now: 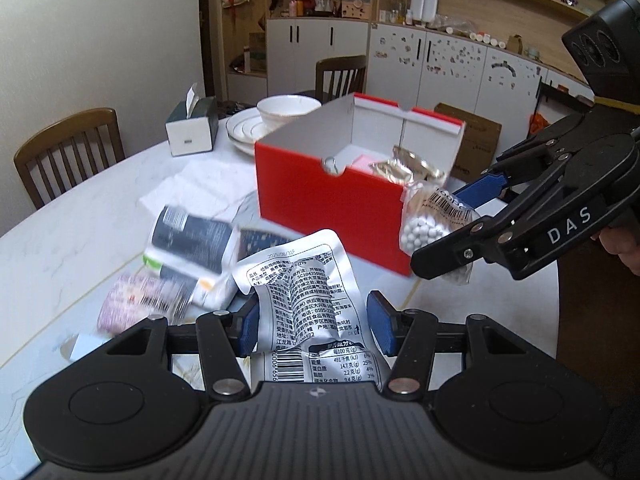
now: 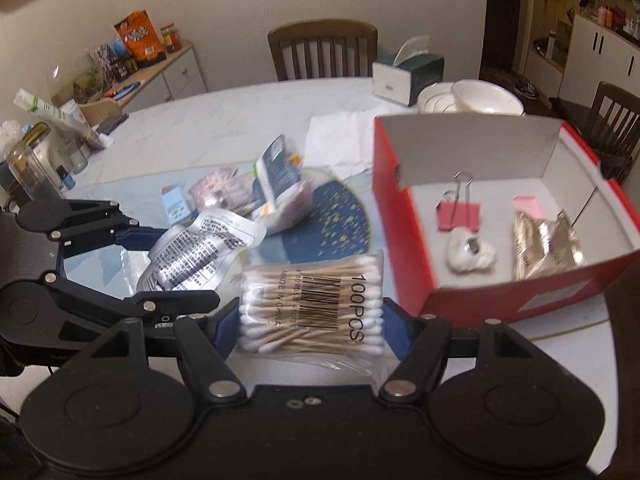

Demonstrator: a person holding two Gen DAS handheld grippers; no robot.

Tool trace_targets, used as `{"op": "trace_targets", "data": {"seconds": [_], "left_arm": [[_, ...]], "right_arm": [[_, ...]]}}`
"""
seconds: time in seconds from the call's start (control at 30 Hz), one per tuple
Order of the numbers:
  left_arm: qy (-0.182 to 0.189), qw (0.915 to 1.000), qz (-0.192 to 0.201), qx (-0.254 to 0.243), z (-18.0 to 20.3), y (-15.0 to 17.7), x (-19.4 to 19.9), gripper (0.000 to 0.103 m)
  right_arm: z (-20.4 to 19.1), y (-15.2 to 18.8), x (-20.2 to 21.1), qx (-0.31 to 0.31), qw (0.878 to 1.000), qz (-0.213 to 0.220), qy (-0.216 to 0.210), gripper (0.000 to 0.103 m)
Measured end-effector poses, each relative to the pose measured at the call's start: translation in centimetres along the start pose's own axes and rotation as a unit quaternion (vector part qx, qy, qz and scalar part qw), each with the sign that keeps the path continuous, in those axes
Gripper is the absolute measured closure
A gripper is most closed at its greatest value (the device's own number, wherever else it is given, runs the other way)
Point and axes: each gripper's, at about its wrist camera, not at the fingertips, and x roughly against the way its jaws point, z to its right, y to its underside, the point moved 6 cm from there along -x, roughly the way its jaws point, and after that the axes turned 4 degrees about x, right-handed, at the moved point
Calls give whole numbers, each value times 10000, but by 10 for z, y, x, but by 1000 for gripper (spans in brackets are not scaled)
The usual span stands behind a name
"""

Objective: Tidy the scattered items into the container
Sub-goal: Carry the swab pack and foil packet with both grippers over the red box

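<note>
Left tongs pinching silver packet; right tongs pinching cotton swab bag. Red box on marble tabletop; chairs, wall cabinets behind.

Tissue box beside stacked plates with bowl; wooden chair behind table.

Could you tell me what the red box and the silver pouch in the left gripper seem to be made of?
Red box: apparently cardboard, glossy red outside and matt white inside, with folded flaps and a cut notch. Silver pouch: likely metallised plastic film, shiny, creased and printed, pinched in the left gripper.
</note>
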Motion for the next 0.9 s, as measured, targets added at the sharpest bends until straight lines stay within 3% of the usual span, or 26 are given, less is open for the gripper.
{"op": "trace_targets", "data": {"seconds": [0.5, 0.9], "left_arm": [[-120, 9994, 265, -209, 47, -75, -37, 49], [-253, 9993, 203, -200, 69, -118, -82, 49]], "right_arm": [[84, -19, 16, 105, 9987, 300, 390, 33], [140, -31, 8, 204, 9972, 326, 637, 33]]}}
